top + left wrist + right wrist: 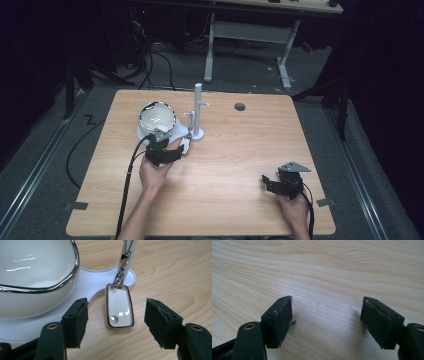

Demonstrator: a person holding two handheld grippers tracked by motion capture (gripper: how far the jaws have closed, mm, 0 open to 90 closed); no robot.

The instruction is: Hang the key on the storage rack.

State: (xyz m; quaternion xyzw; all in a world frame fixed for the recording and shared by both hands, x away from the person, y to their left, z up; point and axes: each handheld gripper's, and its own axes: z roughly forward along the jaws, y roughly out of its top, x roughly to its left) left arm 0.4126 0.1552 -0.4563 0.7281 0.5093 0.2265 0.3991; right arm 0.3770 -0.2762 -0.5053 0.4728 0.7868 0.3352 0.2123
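Near the table's (235, 210) front right corner, the right gripper (270, 181) is idling, fingers spread over bare wood. Toward the far left, the left gripper (113, 322) is straddling the key tag (119, 307) with fingers spread, not yet pinching. The tag is lying flat, seemingly clipped to the white stand (198, 111) beside the bowl (35, 272); its hook is cut off.

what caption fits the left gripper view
Open left tongs flank a white key fob clipped to a stand, beside a bowl.

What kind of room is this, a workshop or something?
Probably a lab or test room: a bare wooden table under a fixed camera, cables trailing over grey carpet, and hand-held grippers, the left gripper near a key tag.
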